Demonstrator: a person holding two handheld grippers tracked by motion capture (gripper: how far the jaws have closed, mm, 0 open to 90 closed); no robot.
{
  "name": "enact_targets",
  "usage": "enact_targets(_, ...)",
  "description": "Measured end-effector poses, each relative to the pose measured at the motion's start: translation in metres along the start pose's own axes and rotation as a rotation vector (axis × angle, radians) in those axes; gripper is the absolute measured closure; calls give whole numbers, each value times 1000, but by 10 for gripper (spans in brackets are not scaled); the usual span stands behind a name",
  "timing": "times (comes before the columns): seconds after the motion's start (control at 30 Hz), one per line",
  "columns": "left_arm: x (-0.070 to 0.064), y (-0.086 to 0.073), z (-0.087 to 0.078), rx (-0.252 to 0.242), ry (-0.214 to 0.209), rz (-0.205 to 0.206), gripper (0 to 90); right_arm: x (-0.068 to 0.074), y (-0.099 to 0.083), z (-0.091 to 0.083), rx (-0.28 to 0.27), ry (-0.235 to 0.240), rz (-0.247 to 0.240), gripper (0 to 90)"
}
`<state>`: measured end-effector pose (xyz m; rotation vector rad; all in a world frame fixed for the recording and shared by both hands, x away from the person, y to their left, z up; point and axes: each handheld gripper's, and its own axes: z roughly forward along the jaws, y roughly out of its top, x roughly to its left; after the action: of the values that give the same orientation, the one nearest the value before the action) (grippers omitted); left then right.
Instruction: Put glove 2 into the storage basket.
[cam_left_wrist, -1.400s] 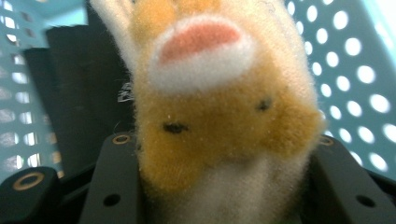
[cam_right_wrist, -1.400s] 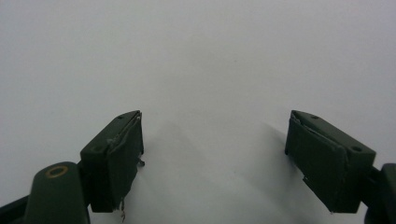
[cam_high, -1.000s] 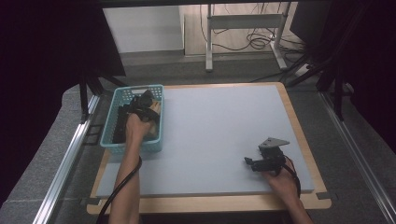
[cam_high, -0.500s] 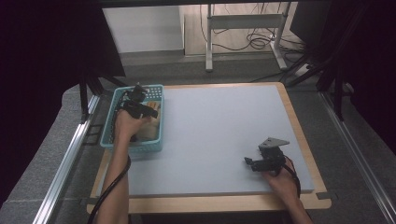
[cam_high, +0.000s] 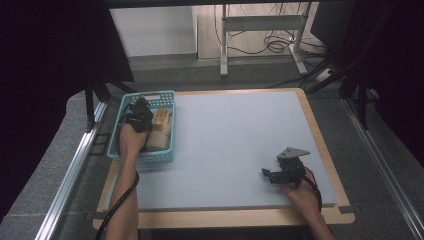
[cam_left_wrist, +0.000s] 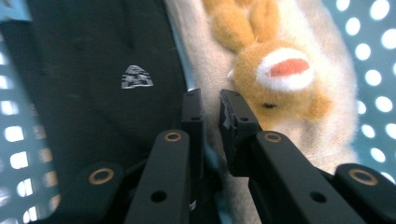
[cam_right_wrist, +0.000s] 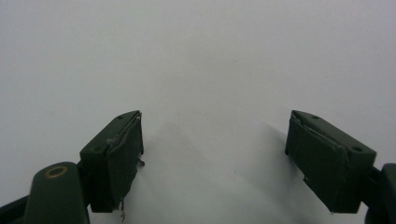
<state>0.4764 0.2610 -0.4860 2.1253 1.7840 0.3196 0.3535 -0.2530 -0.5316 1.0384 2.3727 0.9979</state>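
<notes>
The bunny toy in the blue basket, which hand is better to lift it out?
Left, probably. The left gripper is already down in the basket, its jaws nearly closed against the bunny toy. The right gripper sits open on the bare mat, far across the table.

A lab: black curtains (cam_high: 50, 60), metal-railed table (cam_high: 240, 145), loose floor cables (cam_high: 270, 42).
</notes>
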Motion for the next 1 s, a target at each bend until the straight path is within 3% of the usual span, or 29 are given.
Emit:
enact_targets(0.13, -8, 2, 1, -7, -63, 14, 819, 0, 0, 0, 0, 0, 0, 186)
enact_targets(0.23, -8, 3, 0, -2, -55, 26, 816, 0, 0, 0, 0, 0, 0, 186)
enact_targets(0.4, 0, -1, -4, -29, -45, 2, 739, 0, 0, 0, 0, 0, 0, 186)
enact_targets(0.63, 9, -6, -20, -97, 11, 5, 414, 0, 0, 0, 0, 0, 0, 186)
enact_targets(0.8, 14, -10, -31, -154, -10, 7, 193, 0, 0, 0, 0, 0, 0, 186)
enact_targets(1.0, 10, -16, -43, -226, -68, 20, 54, 0, 0, 0, 0, -1, -1, 186)
